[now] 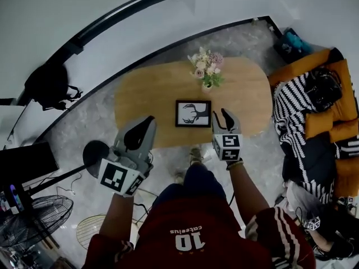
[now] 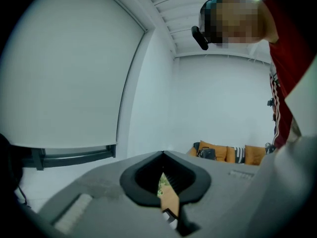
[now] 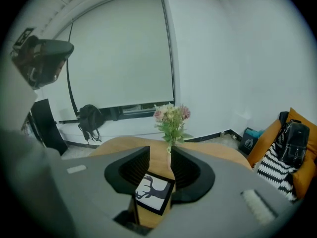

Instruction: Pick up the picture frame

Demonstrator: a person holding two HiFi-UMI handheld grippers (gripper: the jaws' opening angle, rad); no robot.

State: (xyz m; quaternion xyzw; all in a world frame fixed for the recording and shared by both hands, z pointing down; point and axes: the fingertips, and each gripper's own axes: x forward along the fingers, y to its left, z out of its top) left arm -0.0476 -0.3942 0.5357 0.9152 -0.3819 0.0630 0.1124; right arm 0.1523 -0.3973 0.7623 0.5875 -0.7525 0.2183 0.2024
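- Tongs nearest: my left gripper has its jaws drawn together on nothing, and my right gripper stands wide and empty.
- Picture frame lies flat on the wooden table, just left of my right gripper.
- Flowers stand farther back.

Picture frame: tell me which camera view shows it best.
Head view: the whole picture frame lies unobstructed on the table. The right gripper view shows part of it between the right claw's jaws; the left gripper view barely a sliver.
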